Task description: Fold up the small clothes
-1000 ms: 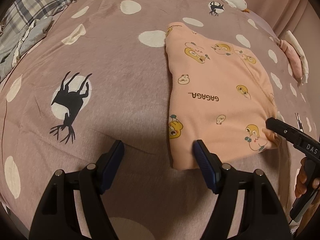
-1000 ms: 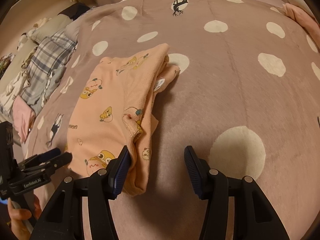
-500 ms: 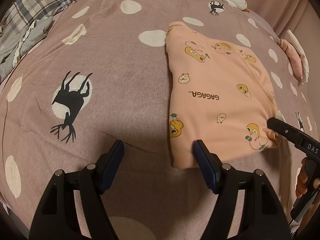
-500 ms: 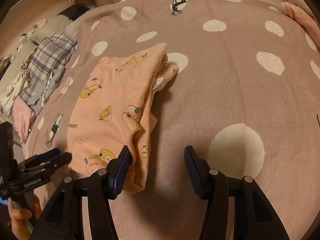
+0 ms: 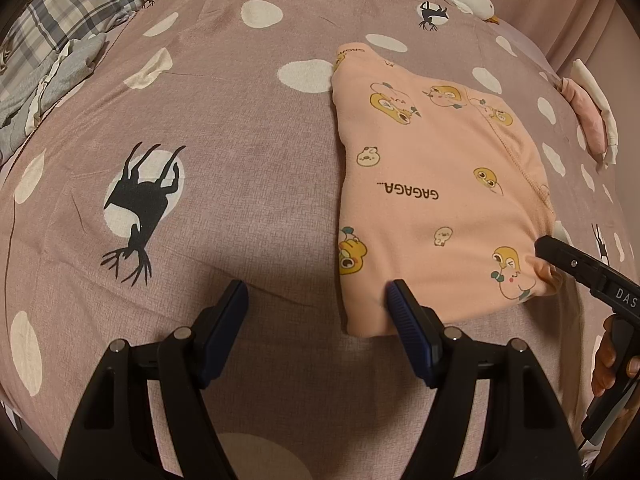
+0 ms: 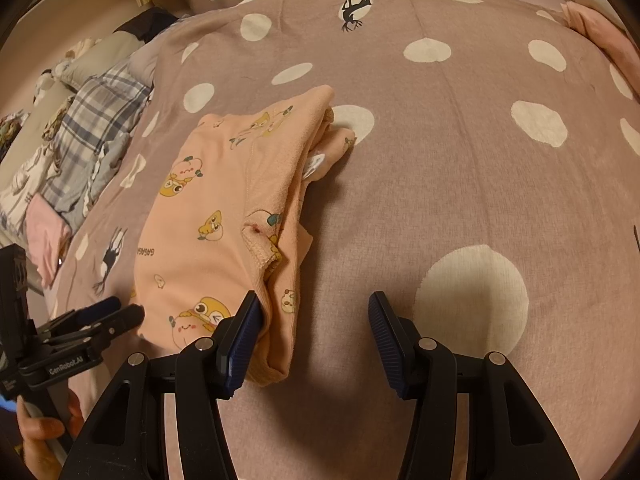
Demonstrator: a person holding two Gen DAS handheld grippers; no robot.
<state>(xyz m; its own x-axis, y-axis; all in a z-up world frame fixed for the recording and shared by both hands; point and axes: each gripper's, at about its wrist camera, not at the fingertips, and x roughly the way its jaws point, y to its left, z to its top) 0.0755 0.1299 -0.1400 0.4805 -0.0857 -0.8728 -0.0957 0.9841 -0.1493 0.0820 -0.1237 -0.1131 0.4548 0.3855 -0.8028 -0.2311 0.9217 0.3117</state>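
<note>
- "GAGAGA..." stands in dark capitals on the peach folded garment [image 5: 432, 184], upside down in the left wrist view; the right wrist view shows only the start of the same word.
- A second small print at the garment's far corner is too small to read.
- "DAS" stands in white on the black body of the right gripper [image 5: 560, 256], cut off by the picture's edge.
- "GenRobot.AI" stands in white on the black body of the left gripper [image 6: 116, 312].
</note>
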